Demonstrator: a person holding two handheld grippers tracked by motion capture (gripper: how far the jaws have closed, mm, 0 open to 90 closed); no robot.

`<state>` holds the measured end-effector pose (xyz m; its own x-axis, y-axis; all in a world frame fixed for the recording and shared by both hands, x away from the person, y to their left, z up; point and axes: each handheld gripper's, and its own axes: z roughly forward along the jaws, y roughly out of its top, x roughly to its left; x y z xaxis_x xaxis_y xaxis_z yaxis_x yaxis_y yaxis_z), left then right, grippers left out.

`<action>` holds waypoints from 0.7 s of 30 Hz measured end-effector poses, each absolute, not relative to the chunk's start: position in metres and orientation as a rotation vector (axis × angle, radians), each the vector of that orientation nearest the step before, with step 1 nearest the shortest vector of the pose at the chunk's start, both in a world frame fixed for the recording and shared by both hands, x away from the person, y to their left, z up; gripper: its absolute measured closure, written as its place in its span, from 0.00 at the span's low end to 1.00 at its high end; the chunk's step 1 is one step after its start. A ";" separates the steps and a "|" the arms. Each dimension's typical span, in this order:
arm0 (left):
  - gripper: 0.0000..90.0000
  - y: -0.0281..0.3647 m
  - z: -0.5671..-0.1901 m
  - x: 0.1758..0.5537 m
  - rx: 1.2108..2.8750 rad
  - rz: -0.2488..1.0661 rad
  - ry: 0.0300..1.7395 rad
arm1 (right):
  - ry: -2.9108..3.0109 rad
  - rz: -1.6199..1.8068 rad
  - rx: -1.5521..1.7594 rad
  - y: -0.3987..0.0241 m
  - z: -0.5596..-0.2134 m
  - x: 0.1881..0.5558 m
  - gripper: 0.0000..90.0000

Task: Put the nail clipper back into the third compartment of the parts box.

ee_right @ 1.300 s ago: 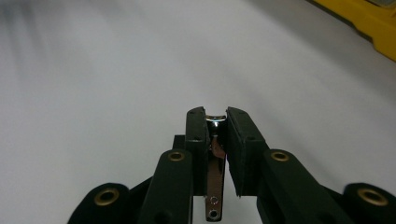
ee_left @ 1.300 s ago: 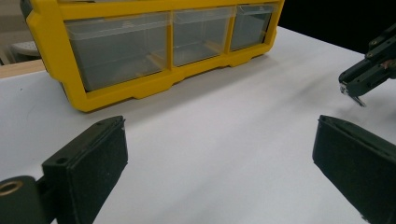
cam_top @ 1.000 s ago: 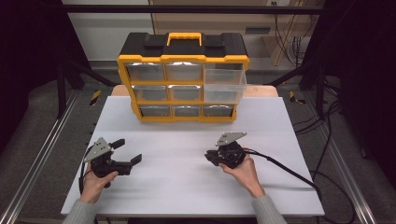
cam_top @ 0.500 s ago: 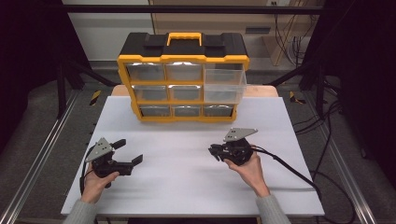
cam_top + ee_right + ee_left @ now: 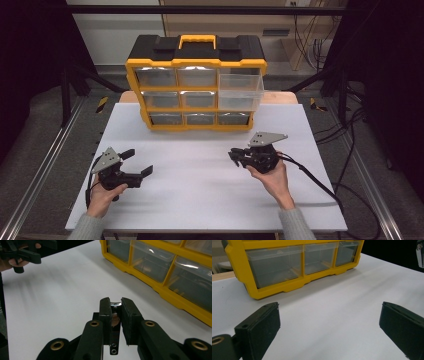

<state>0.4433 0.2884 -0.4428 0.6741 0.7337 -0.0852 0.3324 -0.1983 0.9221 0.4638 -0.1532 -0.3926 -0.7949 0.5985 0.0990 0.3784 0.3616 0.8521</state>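
A: Status of right gripper?
B: Jaws clamped on a small metal part, held in front of the yellow organizer; transport step, in my judgement.
A: Left gripper?
B: Jaws apart, empty. Next: align the part with the protruding top-right drawer

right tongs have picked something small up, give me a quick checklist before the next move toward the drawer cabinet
1. Grip: the right tongs are shut on a small shiny metal piece - ok.
2. What the piece is: mostly hidden between the pads - cannot tell.
3. Open drawer: the top right drawer of the yellow drawer cabinet stands pulled out - ok.
4. Room in that drawer: its contents are too hard to make out - cannot tell.
5. Path: the white table between the right tongs and the cabinet is bare - ok.
6. Left tongs: open, holding nothing, off to the side - ok.
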 end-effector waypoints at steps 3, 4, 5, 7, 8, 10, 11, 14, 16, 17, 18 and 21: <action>0.04 0.288 -0.443 0.443 1.798 0.459 0.850 | 2.371 1.425 0.874 -0.155 -0.387 0.464 0.88; 0.04 0.288 -0.443 0.443 1.798 0.458 0.850 | 2.371 1.425 0.874 -0.155 -0.387 0.464 0.88; 0.04 0.288 -0.443 0.443 1.798 0.458 0.851 | 2.368 1.430 0.871 -0.156 -0.386 0.464 0.88; 0.04 0.288 -0.443 0.443 1.799 0.458 0.851 | 2.352 1.445 0.872 -0.157 -0.382 0.465 0.88; 0.04 0.288 -0.443 0.443 1.798 0.458 0.850 | 2.352 1.445 0.872 -0.157 -0.382 0.465 0.88; 0.04 0.288 -0.443 0.443 1.796 0.459 0.850 | 2.344 1.454 0.870 -0.157 -0.379 0.465 0.88; 0.04 0.288 -0.443 0.443 1.797 0.458 0.851 | 2.338 1.457 0.867 -0.157 -0.377 0.464 0.88; 0.04 0.288 -0.443 0.444 1.798 0.458 0.852 | 2.327 1.462 0.865 -0.158 -0.372 0.465 0.88; 0.04 0.288 -0.443 0.443 1.798 0.458 0.851 | 2.315 1.472 0.866 -0.160 -0.369 0.465 0.88; 0.04 0.288 -0.443 0.443 1.799 0.458 0.850 | 2.309 1.478 0.866 -0.160 -0.367 0.465 0.88; 0.04 0.288 -0.443 0.443 1.799 0.458 0.851 | 2.304 1.484 0.866 -0.161 -0.365 0.465 0.88; 0.04 0.288 -0.443 0.443 1.799 0.457 0.852 | 2.288 1.491 0.861 -0.163 -0.358 0.466 0.88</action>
<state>0.4434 0.2882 -0.4433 0.6740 0.7338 -0.0848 0.3349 -0.2012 0.9205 0.4656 -0.1633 -0.3580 -0.7843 0.6141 0.0879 0.3284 0.2908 0.8986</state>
